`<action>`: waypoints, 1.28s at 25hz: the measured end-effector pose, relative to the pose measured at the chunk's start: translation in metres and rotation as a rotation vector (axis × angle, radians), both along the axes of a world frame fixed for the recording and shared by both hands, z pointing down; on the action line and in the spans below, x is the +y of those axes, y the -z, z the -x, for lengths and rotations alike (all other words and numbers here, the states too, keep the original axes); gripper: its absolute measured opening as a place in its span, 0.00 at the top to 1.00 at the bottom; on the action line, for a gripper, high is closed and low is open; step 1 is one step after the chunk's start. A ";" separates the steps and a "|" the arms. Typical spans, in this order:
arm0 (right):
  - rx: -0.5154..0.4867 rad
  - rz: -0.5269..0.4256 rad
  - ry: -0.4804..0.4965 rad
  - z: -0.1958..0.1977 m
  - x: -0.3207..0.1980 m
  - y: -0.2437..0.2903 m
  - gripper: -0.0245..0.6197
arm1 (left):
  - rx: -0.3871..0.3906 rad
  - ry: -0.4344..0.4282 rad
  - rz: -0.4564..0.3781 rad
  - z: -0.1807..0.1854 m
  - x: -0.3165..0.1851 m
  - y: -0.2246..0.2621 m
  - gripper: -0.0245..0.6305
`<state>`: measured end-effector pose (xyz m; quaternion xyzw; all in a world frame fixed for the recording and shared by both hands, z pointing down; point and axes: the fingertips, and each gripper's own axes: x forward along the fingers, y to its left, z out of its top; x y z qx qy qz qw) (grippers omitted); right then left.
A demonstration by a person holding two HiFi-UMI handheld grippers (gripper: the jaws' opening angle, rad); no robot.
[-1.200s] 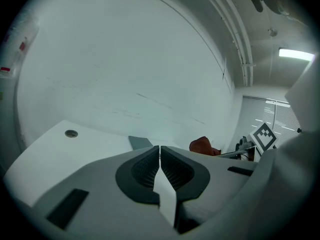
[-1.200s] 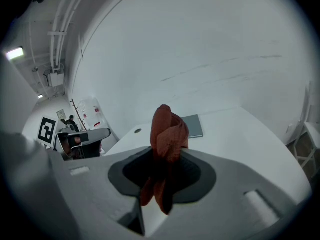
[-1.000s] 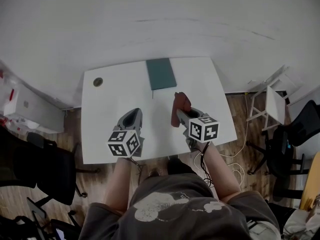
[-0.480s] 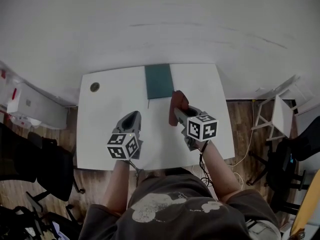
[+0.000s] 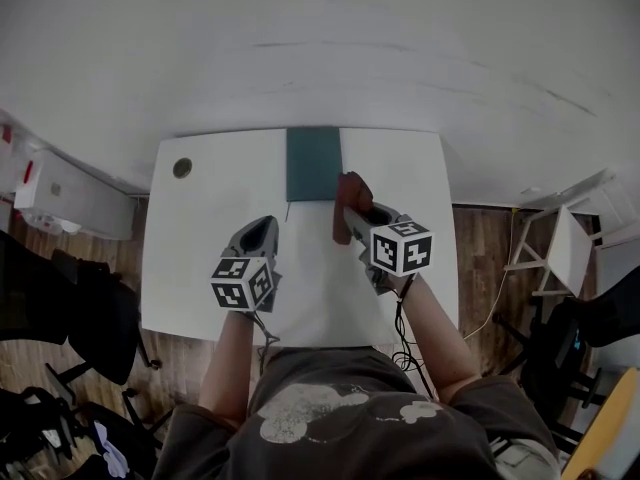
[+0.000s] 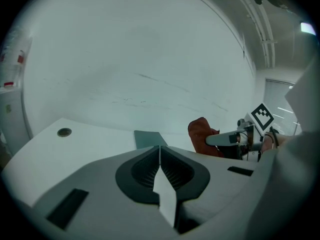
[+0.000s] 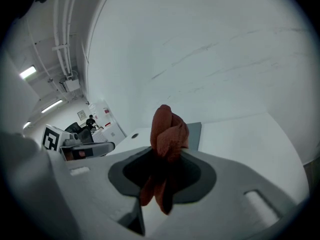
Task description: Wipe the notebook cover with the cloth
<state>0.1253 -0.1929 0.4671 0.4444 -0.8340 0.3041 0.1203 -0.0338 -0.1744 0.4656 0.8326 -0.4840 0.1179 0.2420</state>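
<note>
Head view, looking steeply down on a white table [image 5: 200, 268]. My right claw [image 5: 352, 214] sits just right of frame centre, its jaws clamped on a bunched rust-red cloth [image 5: 349, 194] that stands up above them and hangs below them in its own view. My left claw [image 5: 263, 230] sits left of centre over bare table, jaws pressed together with nothing between them.

The dark green notebook [image 5: 313, 165] lies flat at the top centre of the table, against its far edge.

What has changed: over the last second my right claw has carried the cloth up the frame toward the notebook. The cloth now shows just beside the notebook's lower right corner, where before there was more table between them. I cannot tell whether the cloth is touching the cover. My left claw has held its place relative to the table.

I judge that the approach is nearly done and wiping has not begun; the next move calls for sliding the cloth leftward onto the cover and lowering it.

Containers: none on the table, only a small round disc [image 5: 182, 168] at its upper left corner. A white box [image 5: 60, 193] stands on the floor at the left edge; its contents are hidden.
</note>
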 end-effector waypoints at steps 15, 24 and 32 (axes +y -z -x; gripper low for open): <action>-0.022 0.006 0.066 0.012 -0.040 -0.009 0.79 | -0.043 0.029 0.018 -0.008 -0.026 -0.007 0.96; -0.009 0.029 0.033 0.022 -0.063 -0.017 0.79 | -0.046 -0.021 0.111 -0.003 -0.050 -0.042 0.96; 0.008 0.056 -0.002 0.025 -0.083 -0.030 0.79 | -0.049 -0.083 0.172 -0.011 -0.073 -0.072 0.96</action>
